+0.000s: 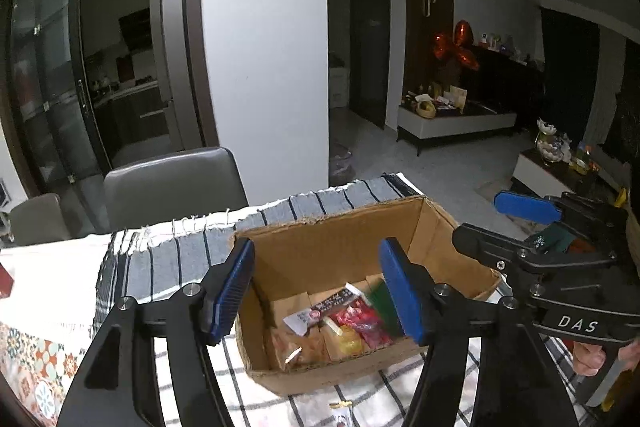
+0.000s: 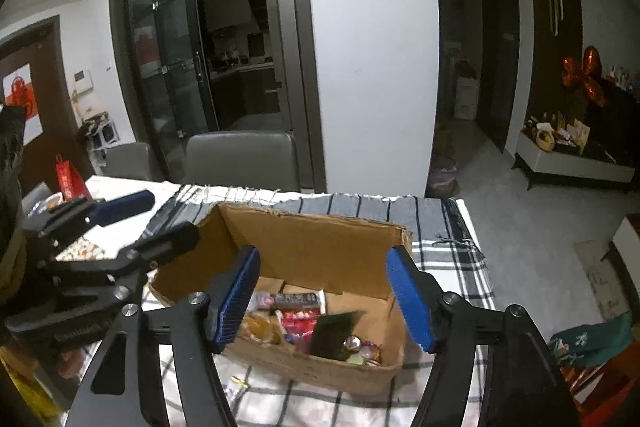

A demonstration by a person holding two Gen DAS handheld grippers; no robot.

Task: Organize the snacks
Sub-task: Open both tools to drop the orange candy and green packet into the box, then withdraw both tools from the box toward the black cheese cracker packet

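Both grippers are hovering over an open cardboard box [image 1: 344, 247] that is sitting on a checked cloth [image 2: 452, 267] spread across the table, and both are tilting downward toward the box's inside.

The left gripper [image 1: 320, 291] is reaching in from the near side of the box, its blue-padded fingers [image 1: 234, 291] standing apart with nothing between them; one pad is lining up with the box's left wall and the other is hanging over the box's right half. In the right wrist view this gripper [image 2: 132, 223] is showing side-on at the box's left corner, its fingers likewise spread and empty.

The right gripper [image 2: 324, 299] is also pointing into the box from the near side, its pads well apart and holding nothing, with the box's interior showing in the gap between them. From the left wrist view the right gripper [image 1: 504, 223] is poised at the box's right corner, slightly above the rim, and part of a hand [image 1: 592, 359] is gripping its handle below.

The snacks [image 1: 344, 323] are lying loose on the floor of the box: a red packet, a dark wrapper with a white end, yellowish wrapped pieces and a dark green packet [image 2: 334, 331] leaning upright toward the near wall. A small gold-wrapped piece [image 2: 240, 381] is lying on the cloth just outside the box's near wall.

Beyond the box's far side, two grey chairs [image 2: 244, 159] are standing at the table edge.
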